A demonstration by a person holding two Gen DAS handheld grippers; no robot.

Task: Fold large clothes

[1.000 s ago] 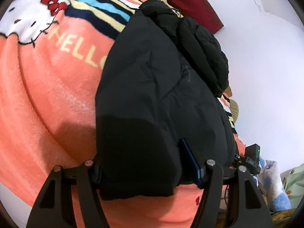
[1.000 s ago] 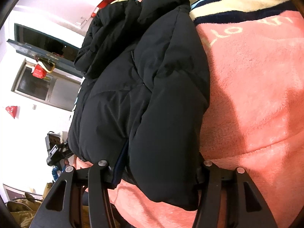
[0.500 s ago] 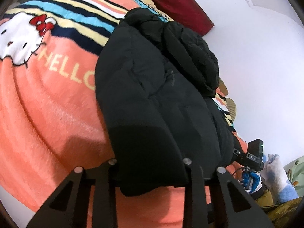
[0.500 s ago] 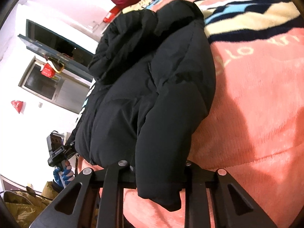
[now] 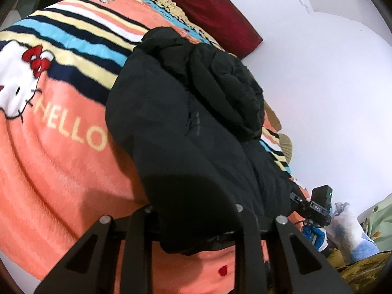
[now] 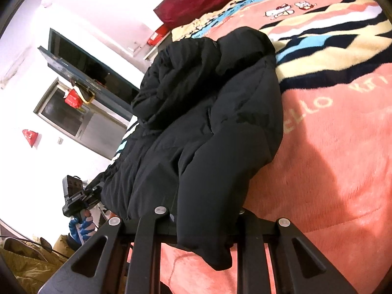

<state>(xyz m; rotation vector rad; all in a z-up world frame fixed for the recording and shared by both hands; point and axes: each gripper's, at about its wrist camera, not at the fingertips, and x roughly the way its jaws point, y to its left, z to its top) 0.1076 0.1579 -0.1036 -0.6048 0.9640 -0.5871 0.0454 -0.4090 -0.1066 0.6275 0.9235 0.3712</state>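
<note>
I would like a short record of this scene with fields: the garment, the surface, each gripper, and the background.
garment: black padded jacket, lying lengthwise on the bed, near hem bunched
surface: orange fleece blanket with stripes, a cartoon cat and "HELLO"
left gripper: jaws closing, hem between them
right gripper: shut on the jacket's hem
background: dark red pillow at the far end, white wall

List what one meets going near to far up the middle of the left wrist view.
left gripper, its closing jaws pinching the hem → black puffer jacket → striped end of the orange blanket → dark red pillow → white wall.
</note>
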